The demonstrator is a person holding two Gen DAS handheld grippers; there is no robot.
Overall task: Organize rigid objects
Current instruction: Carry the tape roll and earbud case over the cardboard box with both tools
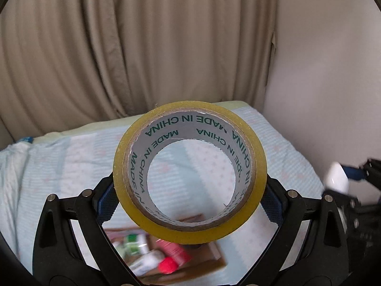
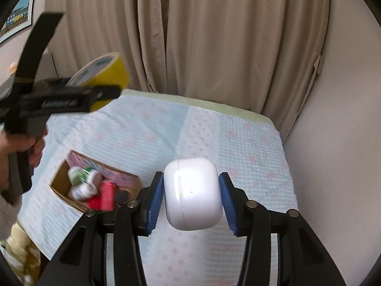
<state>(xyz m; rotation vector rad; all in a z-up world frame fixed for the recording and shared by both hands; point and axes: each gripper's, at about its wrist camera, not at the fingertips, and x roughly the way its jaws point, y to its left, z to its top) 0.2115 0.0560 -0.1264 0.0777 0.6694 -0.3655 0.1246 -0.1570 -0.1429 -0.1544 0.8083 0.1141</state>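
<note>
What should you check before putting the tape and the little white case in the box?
1. Left gripper clamped on the yellow roll of packing tape: ok.
2. Right gripper clamped on the smooth white plastic earbud case: ok.
3. Open brown cardboard box in sight on the pale blue cloth: ok.
4. Room left in the box: cannot tell; bottles and a red tube already crowd it.
5. Both items held clear of the cloth: ok.

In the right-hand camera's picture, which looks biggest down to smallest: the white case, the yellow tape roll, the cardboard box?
As they look in that view:
1. Cardboard box
2. White case, though it sits closest to the camera, which inflates it
3. Tape roll, partly hidden, so unsure against the case
</note>
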